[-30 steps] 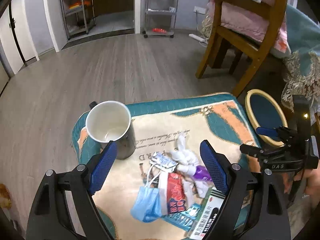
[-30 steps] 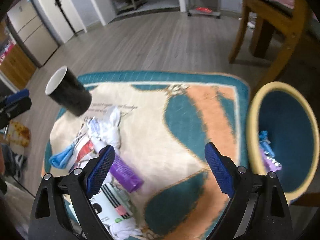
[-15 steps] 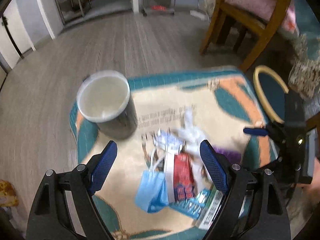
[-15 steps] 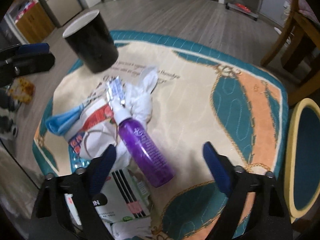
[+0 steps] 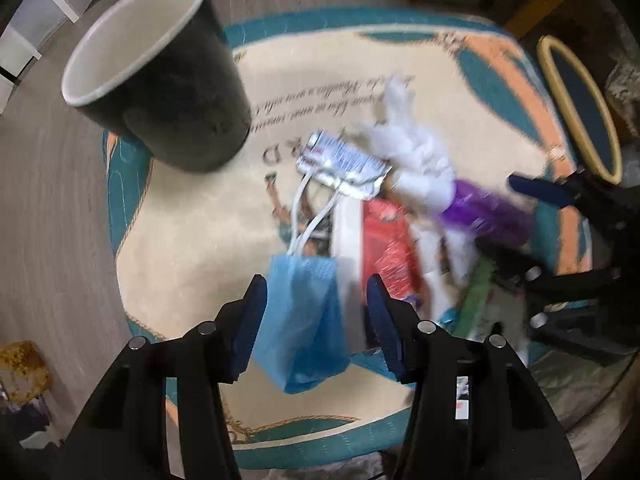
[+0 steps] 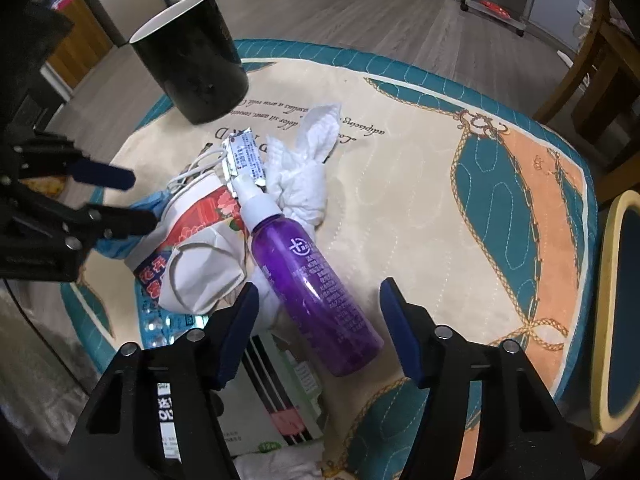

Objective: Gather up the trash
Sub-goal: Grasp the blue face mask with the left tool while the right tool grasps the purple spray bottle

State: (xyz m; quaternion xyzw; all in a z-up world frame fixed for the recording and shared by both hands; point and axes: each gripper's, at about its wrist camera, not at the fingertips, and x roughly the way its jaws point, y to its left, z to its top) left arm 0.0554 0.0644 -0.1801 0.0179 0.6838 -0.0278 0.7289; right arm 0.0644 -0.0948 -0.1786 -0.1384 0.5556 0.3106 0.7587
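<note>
**Desk:** What's on the rug (image 6: 420,184) right now?

**Photographer:** A heap of trash near its left edge: a blue face mask (image 5: 300,320), a red-and-white packet (image 5: 390,244), a crumpled white tissue (image 6: 304,172), a foil blister strip (image 6: 244,156), a purple spray bottle (image 6: 316,292) lying on its side, and a green-and-white box (image 6: 280,392) at the near edge. A black cup (image 6: 192,56) stands upright at the far left corner, apart from the heap.

**Desk:** And the claws?

**Photographer:** The left claw (image 5: 316,320) stands with its jaws apart, either side of the blue face mask; whether the pads touch it, the blurred left wrist view doesn't show. The right claw (image 6: 320,332) is also spread wide, straddling the lower half of the purple spray bottle without gripping it.

**Desk:** Any open room?

**Photographer:** The middle and right of the rug are bare, running out to the teal border. Past the right edge sits a yellow-rimmed blue bin (image 6: 616,320), near the rug. A wooden chair (image 6: 600,76) stands off the far right corner, with wood floor (image 6: 380,20) beyond the far edge.
</note>
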